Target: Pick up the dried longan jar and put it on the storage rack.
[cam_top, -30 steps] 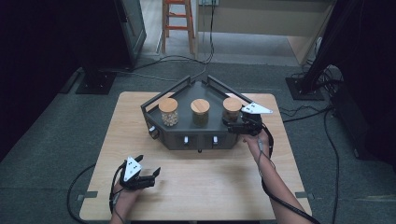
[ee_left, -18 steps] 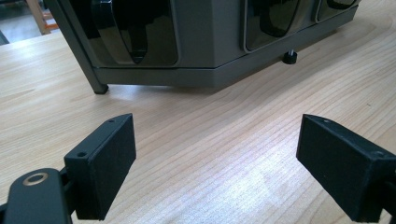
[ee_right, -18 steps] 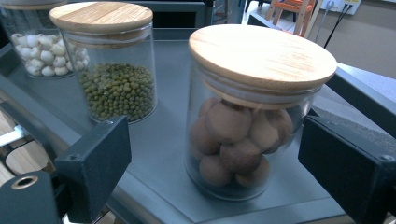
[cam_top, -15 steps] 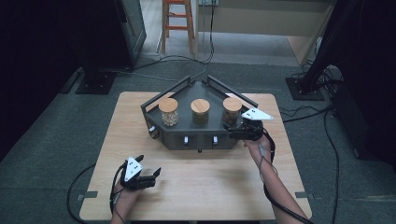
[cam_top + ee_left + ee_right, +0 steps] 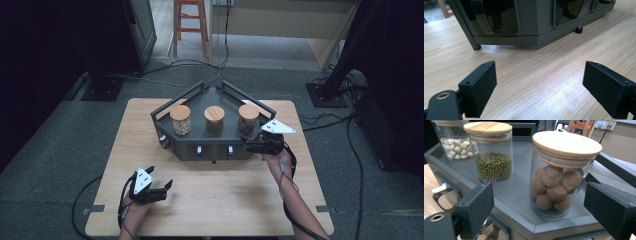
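Jars, stool and table

A bean jar (image 5: 214, 120) and a seed jar (image 5: 180, 119) stand side by side, wooden lids on. Beyond the wooden table (image 5: 215, 200), an orange stool (image 5: 190, 20) stands near floor cables (image 5: 200, 65).

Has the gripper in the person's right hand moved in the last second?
Yes. The right gripper has drawn back toward the person, from beside the jar of brown balls to the grey tray's front right corner.

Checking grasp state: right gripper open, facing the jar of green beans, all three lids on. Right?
Not quite. The right gripper is open, lids on, but it faces the jar of brown balls; the green-bean jar stands further left, per the right gripper view.
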The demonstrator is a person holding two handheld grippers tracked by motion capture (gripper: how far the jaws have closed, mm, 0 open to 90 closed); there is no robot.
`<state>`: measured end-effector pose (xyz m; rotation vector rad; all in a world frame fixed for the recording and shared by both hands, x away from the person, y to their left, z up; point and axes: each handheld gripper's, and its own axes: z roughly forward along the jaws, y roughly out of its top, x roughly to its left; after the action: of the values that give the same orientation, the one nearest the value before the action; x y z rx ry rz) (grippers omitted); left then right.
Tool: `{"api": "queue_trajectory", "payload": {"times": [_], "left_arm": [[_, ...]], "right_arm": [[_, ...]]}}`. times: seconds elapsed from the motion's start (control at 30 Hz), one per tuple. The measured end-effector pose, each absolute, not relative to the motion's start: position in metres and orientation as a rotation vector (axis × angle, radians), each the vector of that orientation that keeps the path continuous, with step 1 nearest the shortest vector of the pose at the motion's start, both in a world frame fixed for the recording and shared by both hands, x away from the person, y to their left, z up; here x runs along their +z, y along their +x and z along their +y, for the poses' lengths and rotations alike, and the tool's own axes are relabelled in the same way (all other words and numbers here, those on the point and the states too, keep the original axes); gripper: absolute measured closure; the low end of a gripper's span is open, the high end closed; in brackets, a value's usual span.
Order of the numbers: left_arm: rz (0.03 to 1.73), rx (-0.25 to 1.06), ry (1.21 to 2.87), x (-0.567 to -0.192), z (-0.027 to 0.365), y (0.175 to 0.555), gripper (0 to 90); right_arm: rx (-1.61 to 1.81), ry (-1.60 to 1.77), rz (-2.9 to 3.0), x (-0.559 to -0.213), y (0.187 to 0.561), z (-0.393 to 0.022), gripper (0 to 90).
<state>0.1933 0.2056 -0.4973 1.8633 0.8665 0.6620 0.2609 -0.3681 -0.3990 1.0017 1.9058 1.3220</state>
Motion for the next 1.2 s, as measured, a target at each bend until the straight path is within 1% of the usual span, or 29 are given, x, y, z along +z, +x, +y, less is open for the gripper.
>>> {"api": "queue_trajectory", "payload": {"times": [0.73,0.93,1.2], "left_arm": [[0.864,0.670,1.868,-0.497,0.204,0.193,11.8],[0.821,0.708,1.845,-0.500,0.203,0.187,11.8],[0.824,0.721,1.858,-0.500,0.199,0.187,11.8]], "right_arm": [[1.368,0.942,1.900,-0.406,0.232,-0.375,9.2],[1.385,0.953,1.902,-0.411,0.227,-0.380,9.2],[1.413,0.966,1.882,-0.421,0.221,-0.386,9.2]]}}
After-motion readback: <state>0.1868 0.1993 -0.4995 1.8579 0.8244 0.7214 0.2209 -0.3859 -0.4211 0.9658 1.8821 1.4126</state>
